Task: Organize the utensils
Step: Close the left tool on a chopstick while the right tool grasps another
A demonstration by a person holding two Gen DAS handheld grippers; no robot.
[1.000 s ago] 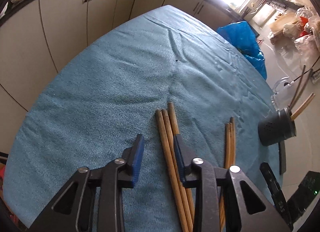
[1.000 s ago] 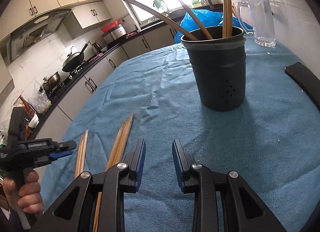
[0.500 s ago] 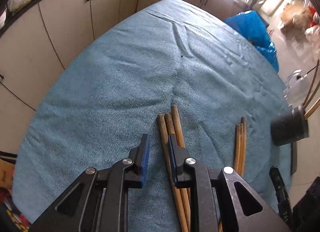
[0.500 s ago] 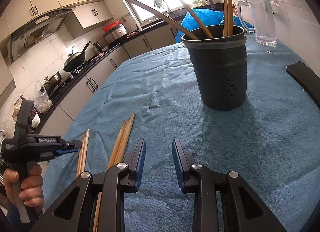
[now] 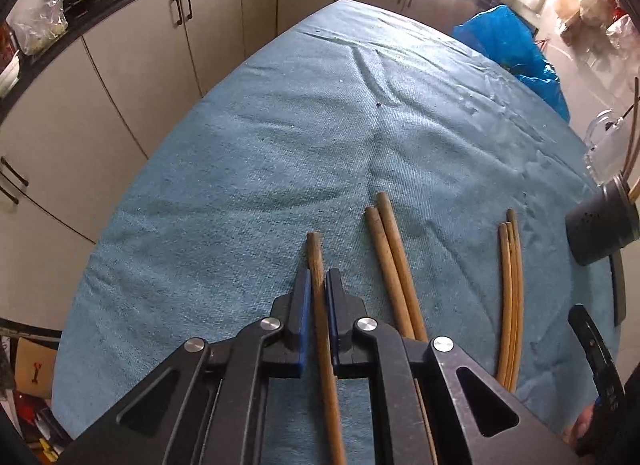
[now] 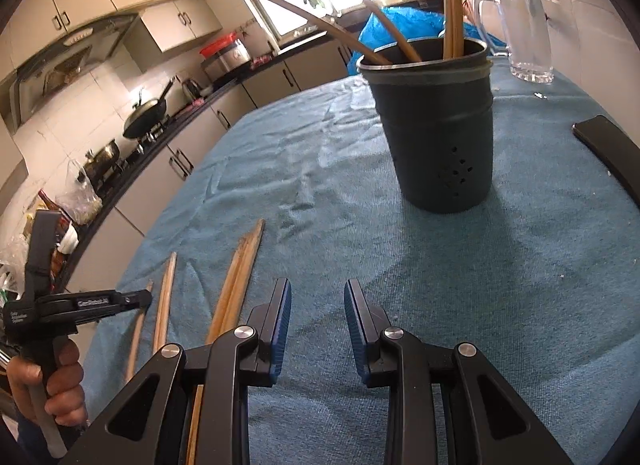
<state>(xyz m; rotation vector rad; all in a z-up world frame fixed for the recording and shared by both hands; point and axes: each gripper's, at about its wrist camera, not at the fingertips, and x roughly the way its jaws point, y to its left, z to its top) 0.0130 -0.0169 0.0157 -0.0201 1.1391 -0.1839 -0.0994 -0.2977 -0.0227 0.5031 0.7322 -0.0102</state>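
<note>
On the tabletop (image 5: 240,153), the left hand-held gripper (image 5: 317,285) clenches one chopstick (image 5: 316,261), beside two others (image 5: 390,261). Right hand-held gripper (image 6: 317,305) hangs released before the holder (image 6: 436,125).

Left gripper (image 6: 138,299), side of its body: small white lettering, roughly "GenRobot.AI" (blurred, reading unsure).
Same gripper, rear block above the hand (image 6: 48,375): several lines of tiny white print, too small to read.
Cardboard box (image 5: 34,367) on the floor beside the table: a small red mark on its face (a symbol, not letters; its meaning cannot be told).
Dark holder (image 6: 436,125): no lettering, only a cluster of holes.
Elsewhere: nothing legible.
</note>
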